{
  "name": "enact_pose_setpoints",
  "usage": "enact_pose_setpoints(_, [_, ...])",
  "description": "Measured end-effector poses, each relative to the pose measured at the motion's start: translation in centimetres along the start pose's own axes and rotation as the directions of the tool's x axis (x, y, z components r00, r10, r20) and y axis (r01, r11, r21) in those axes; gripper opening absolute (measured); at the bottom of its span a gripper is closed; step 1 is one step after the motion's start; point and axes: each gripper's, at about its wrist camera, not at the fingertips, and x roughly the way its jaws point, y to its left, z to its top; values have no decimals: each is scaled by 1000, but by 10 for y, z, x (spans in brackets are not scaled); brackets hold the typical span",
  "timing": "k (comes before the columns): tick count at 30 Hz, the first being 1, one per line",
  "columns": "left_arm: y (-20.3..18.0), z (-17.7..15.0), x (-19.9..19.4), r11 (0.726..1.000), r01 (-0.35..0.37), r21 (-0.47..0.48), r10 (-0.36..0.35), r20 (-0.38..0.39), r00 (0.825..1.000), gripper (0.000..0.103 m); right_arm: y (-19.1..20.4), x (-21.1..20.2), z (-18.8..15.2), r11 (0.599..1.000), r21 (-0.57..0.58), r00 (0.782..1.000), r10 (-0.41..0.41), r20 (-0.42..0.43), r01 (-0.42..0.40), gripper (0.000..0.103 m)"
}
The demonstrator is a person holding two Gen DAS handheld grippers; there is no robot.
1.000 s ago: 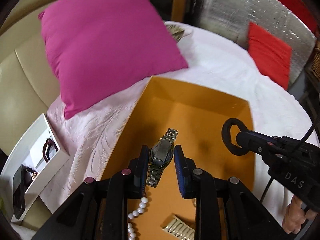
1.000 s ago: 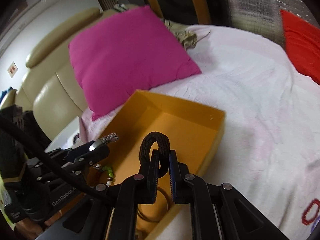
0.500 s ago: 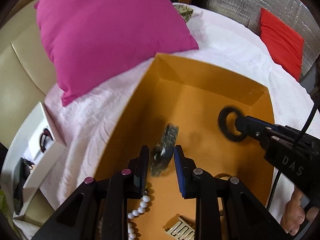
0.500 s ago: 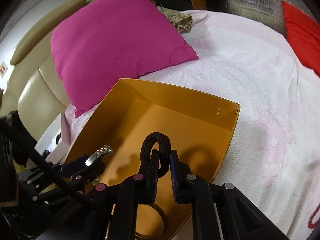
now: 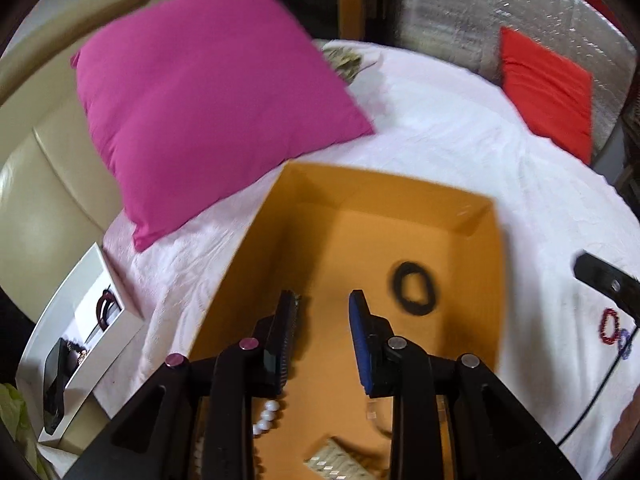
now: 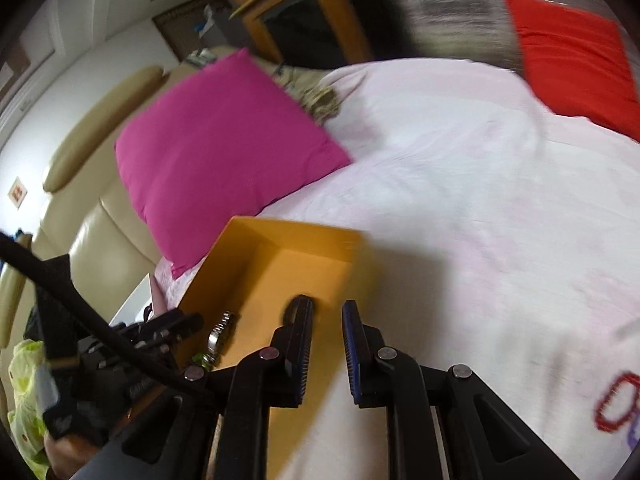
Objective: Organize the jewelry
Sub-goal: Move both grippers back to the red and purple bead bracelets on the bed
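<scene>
An orange box (image 5: 384,184) lies on the white bedspread. In the left wrist view my left gripper (image 5: 322,300) is open and empty above the box floor. A black hair tie (image 5: 414,288) lies on the floor to its right. White pearls (image 5: 268,416) and a metal band (image 5: 336,460) lie near the bottom. My right gripper (image 6: 326,312) is open and empty at the box's right edge (image 6: 304,228). A silver watch (image 6: 220,334) shows inside the box by the left gripper's tip. A red bead bracelet (image 5: 609,326) lies on the bedspread at right.
A pink pillow (image 5: 208,120) lies behind the box, a red cushion (image 5: 548,88) at the far right. A white open case (image 5: 84,336) with dark items stands at left beside the beige sofa (image 5: 36,200). A wooden cabinet (image 6: 316,20) stands behind.
Both grippers have opened. The watch has left my left gripper and the black hair tie has left my right gripper and lies in the box. The right gripper has drawn back to the right.
</scene>
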Motion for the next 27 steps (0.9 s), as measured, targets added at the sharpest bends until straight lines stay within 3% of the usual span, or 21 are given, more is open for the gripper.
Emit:
enact_pose_setpoints(5, [-50,2,-31,995,27,97,-38,114,993,29,-61,-72,-23,996,76,997,-49,63,44,17])
enact_pose_setpoints(8, [-89,-1,-45,983,61,175,-91,167,982,42,-108,-121,-44,987,138,991,-96,98,82,17])
enact_pose_setpoints(10, [-117,-5,-51,969,80,235,-127,188,974,44,-135,-144,-57,978,183,987,-118,107,97,17])
enact_pose_setpoints(17, [-200,-21,-49,914,136,383,-205,145,968,45,-225,-205,-109,922,367,969,-189,160,119,18])
enact_pose_setpoints(21, [-233,-34,-41,884,147,444,-216,108,970,47,-256,-206,-129,889,443,970,-195,144,113,19])
enact_pose_setpoints(27, [-265,-51,-26,846,115,521,-178,73,981,48,-278,-201,-134,888,443,979,-181,93,122,19])
